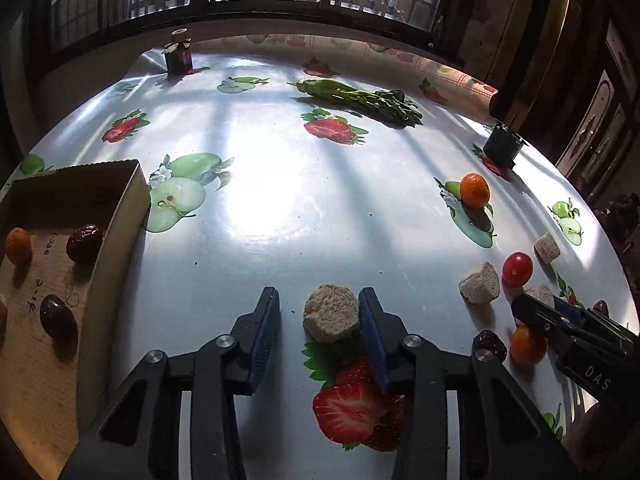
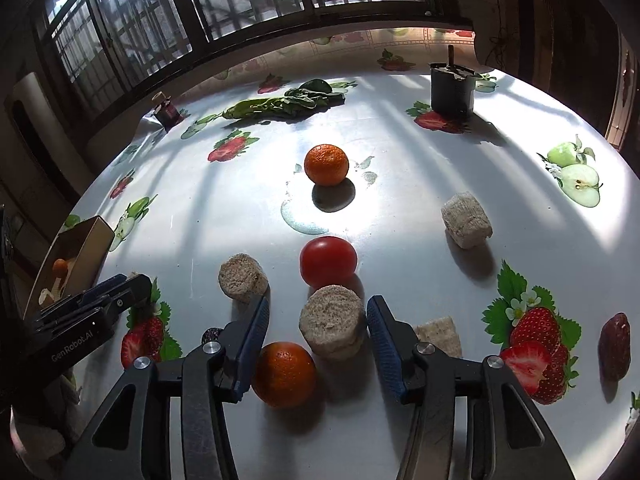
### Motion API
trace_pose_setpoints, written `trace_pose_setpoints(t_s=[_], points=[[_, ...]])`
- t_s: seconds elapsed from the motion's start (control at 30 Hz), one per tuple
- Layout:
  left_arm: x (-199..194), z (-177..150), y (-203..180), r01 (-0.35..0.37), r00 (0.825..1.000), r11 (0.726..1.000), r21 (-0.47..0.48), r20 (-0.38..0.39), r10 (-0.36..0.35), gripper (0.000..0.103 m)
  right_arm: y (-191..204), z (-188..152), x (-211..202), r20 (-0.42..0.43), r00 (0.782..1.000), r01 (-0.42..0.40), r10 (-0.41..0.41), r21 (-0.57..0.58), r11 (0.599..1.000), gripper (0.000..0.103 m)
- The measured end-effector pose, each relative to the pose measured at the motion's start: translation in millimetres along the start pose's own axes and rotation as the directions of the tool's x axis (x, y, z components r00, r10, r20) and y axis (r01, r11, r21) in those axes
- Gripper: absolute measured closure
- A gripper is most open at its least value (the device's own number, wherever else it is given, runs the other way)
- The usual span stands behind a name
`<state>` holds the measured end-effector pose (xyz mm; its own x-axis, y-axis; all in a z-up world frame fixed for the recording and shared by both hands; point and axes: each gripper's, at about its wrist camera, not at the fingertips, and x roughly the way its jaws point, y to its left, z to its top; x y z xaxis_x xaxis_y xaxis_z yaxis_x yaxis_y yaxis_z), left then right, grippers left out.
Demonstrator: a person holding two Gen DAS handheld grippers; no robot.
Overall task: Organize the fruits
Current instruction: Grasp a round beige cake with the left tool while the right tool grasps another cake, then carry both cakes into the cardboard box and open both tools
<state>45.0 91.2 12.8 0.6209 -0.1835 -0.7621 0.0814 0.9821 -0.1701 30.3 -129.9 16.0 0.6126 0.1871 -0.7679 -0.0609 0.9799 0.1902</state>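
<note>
My left fingers (image 1: pixel 319 320) are spread on either side of a pale puck (image 1: pixel 331 318), the right-hand pad touching its flank, the left-hand pad well apart from it. Nothing is pinched yet. My guess is this puck is no fruit, so I am either nudging it clear or have lined up on the wrong thing.

My right fingers (image 2: pixel 318 330) are spread too, straddling a second puck (image 2: pixel 332 327) without clamping it. An orange (image 2: pixel 285 374) sits just beside the left-hand pad at 7 o'clock, low and near the lens; a tomato (image 2: pixel 328 261) rests at 12 o'clock, touching or nearly touching the puck's far edge. The puck stands between my fingers and the tomato, which likely explains the wide spread: I need room to get round it.

The fruits I must sort lie scattered on the bench (image 2: pixel 400 160): a second orange (image 2: pixel 326 164) farther off at 12, a dark date (image 2: pixel 614 346) at 3 o'clock. Seen from the left wrist, the box (image 1: pixel 124 220) sits at 9 o'clock, open-topped so I can drop things in from above; it already holds a small orange (image 1: pixel 18 245) and two dates (image 1: pixel 84 242). So the sorting looks partly done.

Greens (image 1: pixel 360 98) lie far back at 12, out of the working area.
</note>
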Motion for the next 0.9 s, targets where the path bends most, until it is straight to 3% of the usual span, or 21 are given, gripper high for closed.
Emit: trace_pose_setpoints(t_s=[0.27, 0.3, 0.33, 0.43, 0.67, 0.73, 0.83, 0.9], points=[[0.8, -2.0, -6.1, 0.002, 1.0, 0.999, 0.046, 0.004, -0.002, 0.057, -5.3, -0.7, 1.1, 0.003, 1.0, -0.018, 0.018, 0.027, 0.999, 0.058], [0.7, -2.4, -7.1, -0.008, 1.0, 0.998, 0.057, 0.003, 0.008, 0.061, -4.3, -1.3, 0.7, 0.005, 1.0, -0.015, 0.015, 0.025, 1.0, 0.058], [0.4, -3.2, -8.1, -0.016, 1.0, 0.998, 0.067, 0.002, 0.016, 0.077, -3.7, -1.9, 0.0, 0.008, 1.0, -0.012, 0.011, 0.024, 1.0, 0.059], [-0.7, -2.9, -4.9, -0.003, 1.0, 0.999, 0.052, 0.0, 0.003, 0.077, -3.8, -3.0, -2.6, 0.018, 1.0, -0.006, 0.005, 0.024, 1.0, 0.068], [-6.0, -2.3, 5.4, 0.051, 0.999, 0.998, -0.028, 0.0, -0.051, 0.077, -0.8, -5.2, -15.0, 0.075, 0.997, 0.019, -0.02, 0.019, 1.0, 0.068], [-15.2, -3.7, 5.9, 0.05, 0.999, 0.998, -0.039, 0.008, -0.049, 0.077, 1.3, -4.8, -22.5, 0.097, 0.995, 0.03, -0.032, 0.016, 0.999, 0.068], [-43.4, -9.7, 13.6, 0.119, 0.993, 0.99, -0.072, 0.026, -0.118, 0.077, 7.1, -9.0, -43.6, 0.109, 0.993, 0.037, -0.038, 0.01, 0.999, 0.068], [-67.7, -15.7, 22.2, 0.124, 0.992, 0.989, -0.074, 0.043, -0.121, 0.077, 13.9, -12.3, -60.2, 0.105, 0.994, 0.029, -0.028, -0.005, 1.0, 0.068]])
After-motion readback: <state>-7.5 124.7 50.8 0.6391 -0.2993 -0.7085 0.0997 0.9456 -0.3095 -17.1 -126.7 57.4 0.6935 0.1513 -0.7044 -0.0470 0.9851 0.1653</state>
